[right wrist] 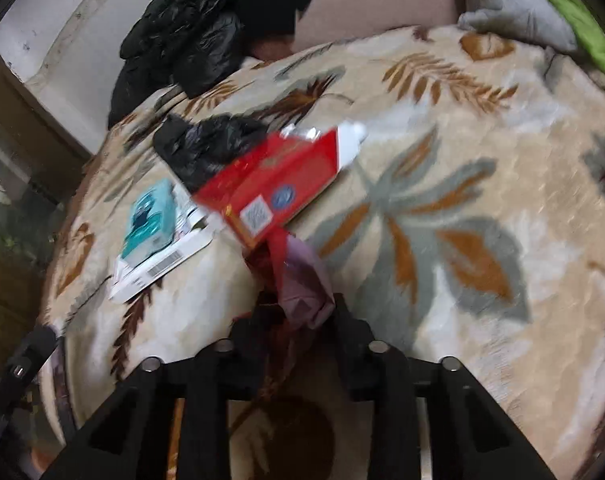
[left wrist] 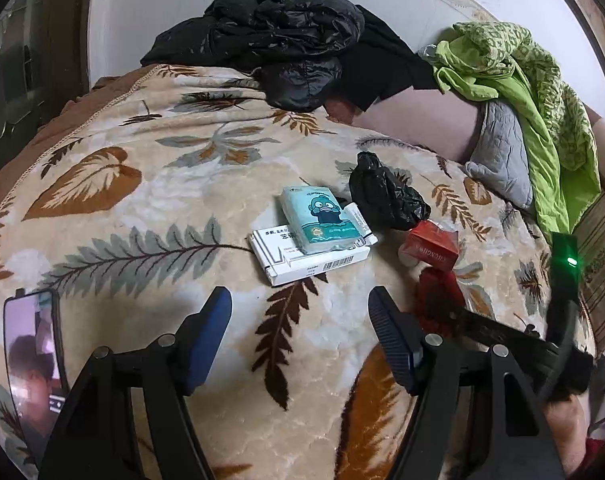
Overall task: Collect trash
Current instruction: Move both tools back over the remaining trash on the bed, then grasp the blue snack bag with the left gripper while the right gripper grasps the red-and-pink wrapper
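Hand-held gripper on my left [left wrist: 300, 320] hangs open over the bed [left wrist: 162, 208] with white box [left wrist: 302, 260], tissue pack [left wrist: 322, 216] and black bag [left wrist: 386, 196] uncollected, while in the right view my right hand-held gripper [right wrist: 298, 312] pinches a red plastic bag [right wrist: 298, 280] beside the red carton [right wrist: 270, 188], so I judge collection barely begun.

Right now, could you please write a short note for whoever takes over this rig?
Left gripper: open, empty, hovering over the blanket.
Right gripper: shut on a red bag beside the red box.
Still lying on the blanket: red box, black bag, tissue pack on top of the white box.
Done: nothing visibly collected. Left: all four items.
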{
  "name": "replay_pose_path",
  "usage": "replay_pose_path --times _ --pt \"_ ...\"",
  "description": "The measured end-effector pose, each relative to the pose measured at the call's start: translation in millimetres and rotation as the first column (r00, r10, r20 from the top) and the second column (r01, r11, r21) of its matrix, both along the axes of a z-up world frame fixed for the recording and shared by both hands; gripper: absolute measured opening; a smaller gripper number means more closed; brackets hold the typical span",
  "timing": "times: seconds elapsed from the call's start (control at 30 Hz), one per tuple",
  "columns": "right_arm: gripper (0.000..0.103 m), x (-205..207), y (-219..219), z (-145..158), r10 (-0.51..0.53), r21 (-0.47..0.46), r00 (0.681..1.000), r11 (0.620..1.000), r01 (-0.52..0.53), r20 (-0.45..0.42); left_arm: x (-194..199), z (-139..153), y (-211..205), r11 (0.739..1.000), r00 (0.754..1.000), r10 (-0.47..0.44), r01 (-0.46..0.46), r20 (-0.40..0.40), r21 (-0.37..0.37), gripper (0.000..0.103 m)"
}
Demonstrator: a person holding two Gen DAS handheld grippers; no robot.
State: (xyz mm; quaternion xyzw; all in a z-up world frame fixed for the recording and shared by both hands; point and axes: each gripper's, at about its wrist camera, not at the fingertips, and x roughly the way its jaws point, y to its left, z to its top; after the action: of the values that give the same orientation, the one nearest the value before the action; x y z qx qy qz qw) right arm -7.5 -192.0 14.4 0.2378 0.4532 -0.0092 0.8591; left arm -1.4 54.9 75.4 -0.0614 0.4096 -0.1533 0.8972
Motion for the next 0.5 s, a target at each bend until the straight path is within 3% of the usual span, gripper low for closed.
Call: replay_pose_path --times 0.2,0.37,0.5 --pt "0.027 -62.1 4.6 31.3 -0.007 0.010 0.994 1.000 0.006 0.109 37.4 2.5 -9.0 0.996 0.998 0.007 -0.013 -0.070 -0.089 0.070" --pt "0.027 -74.2 -1.9 34.7 -0.001 -0.017 0.989 1.000 0.003 0.147 77.7 -10.2 -34.6 1.000 0.994 0.020 -0.021 -0.106 -0.005 0.070" --pt "0.027 -74.2 -5.5 39.8 -0.004 -0.055 0.986 0.998 0.013 0.169 104.9 -33.0 -49.1 0.999 0.986 0.051 -0.049 -0.161 0.018 0.070"
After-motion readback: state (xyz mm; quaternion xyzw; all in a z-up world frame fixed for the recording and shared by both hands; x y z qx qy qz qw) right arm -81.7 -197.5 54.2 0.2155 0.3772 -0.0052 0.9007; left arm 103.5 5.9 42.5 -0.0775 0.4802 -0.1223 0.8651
